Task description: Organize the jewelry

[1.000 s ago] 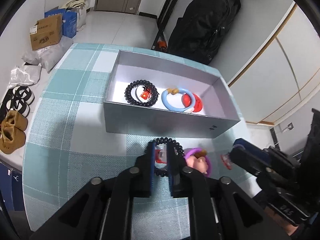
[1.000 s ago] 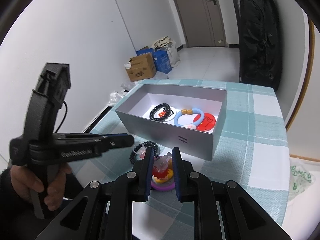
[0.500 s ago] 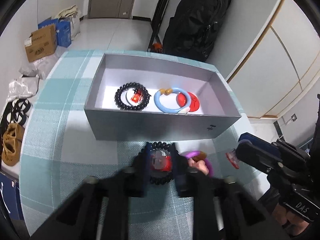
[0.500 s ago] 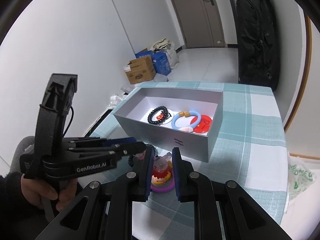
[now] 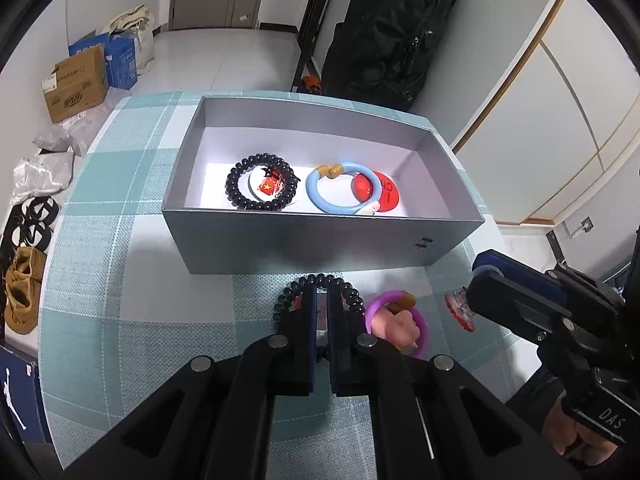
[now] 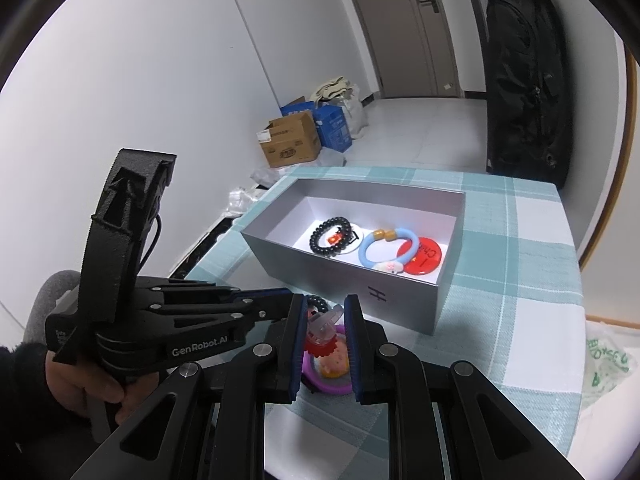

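Observation:
A grey open box [image 5: 320, 244] [image 6: 400, 308] on the checked tablecloth holds a black bead bracelet [image 5: 260, 186], a blue ring bracelet [image 5: 342, 194] and a red disc [image 5: 382, 198]. In front of the box lies a second black bead bracelet [image 5: 352, 294] with a red charm. My left gripper [image 5: 322, 298] is shut on its charm, over the cloth. Beside it lies a purple ring bracelet [image 5: 416, 320] with a pink charm. My right gripper [image 6: 326, 312] is shut on a clear and red charm piece [image 6: 320, 334], seen also in the left wrist view [image 5: 458, 308], held above the purple ring [image 6: 324, 380].
A black bag [image 5: 392, 28] stands behind the table. Cardboard and blue boxes [image 5: 76, 80] sit on the floor at left, with shoes [image 5: 22, 292] beside the table edge. A green-printed plastic bag [image 6: 604, 364] lies right of the table.
The left gripper has closed on the charm of the bead bracelet in front of the box. The right gripper holds its clear and red piece a little higher than before.

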